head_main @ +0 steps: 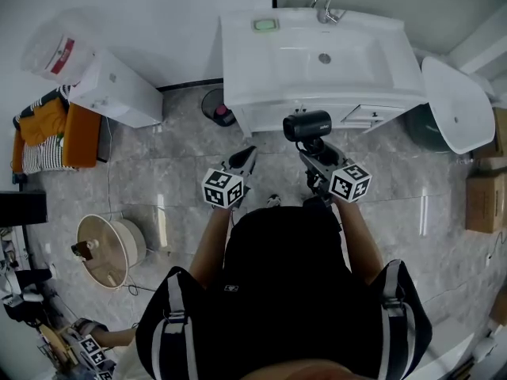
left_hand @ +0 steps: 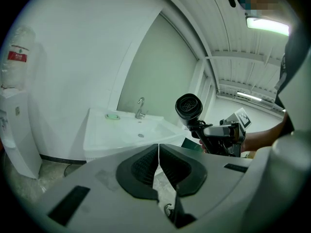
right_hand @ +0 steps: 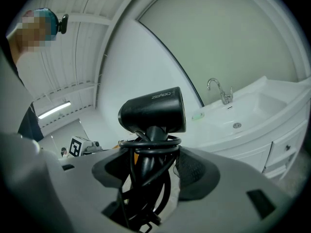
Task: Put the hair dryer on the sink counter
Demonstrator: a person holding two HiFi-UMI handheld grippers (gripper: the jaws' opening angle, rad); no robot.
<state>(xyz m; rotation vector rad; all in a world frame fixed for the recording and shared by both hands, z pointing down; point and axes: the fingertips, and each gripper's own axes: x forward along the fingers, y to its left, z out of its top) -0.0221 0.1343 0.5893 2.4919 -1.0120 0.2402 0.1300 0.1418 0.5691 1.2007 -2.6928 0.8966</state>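
Two tongs are held out side by side over a grey marbled floor (head_main: 158,172). Both point toward a white sink tabletop (head_main: 238,62) in the upper middle of the head view.

The right tongs (right_hand: 153,165) are clamped on the handle of a black hair dryer (right_hand: 153,111). Its black cord (right_hand: 151,141) is looped round the handle and bunched down between the jaws. The dryer stands upright above the jaws with its barrel lying crosswise. It is in the air, not resting on the tabletop. In the head view the barrel sits just in front of the cabinet's front edge, below the basin.

The left tongs (left_hand: 158,149) have their jaws together, with only a thin slit between the dark pads (left_hand: 141,169) and nothing held there. They are to the left of the dryer and apart from it.

On the tabletop a chrome faucet (head_main: 323,6) stands at the back edge, and a green soap dish (head_main: 266,24) lies to its left. A drain (head_main: 325,58) shows in the basin. A dark round bin (head_main: 207,97) stands on the floor just left of the cabinet.

In the upper left of the frame a white water dispenser (head_main: 119,89) stands by a clear bottle with a red label (head_main: 55,50). Orange and striped cloth (head_main: 43,137) lies lower down at the left edge. Cardboard boxes (head_main: 483,200) sit at the right edge.
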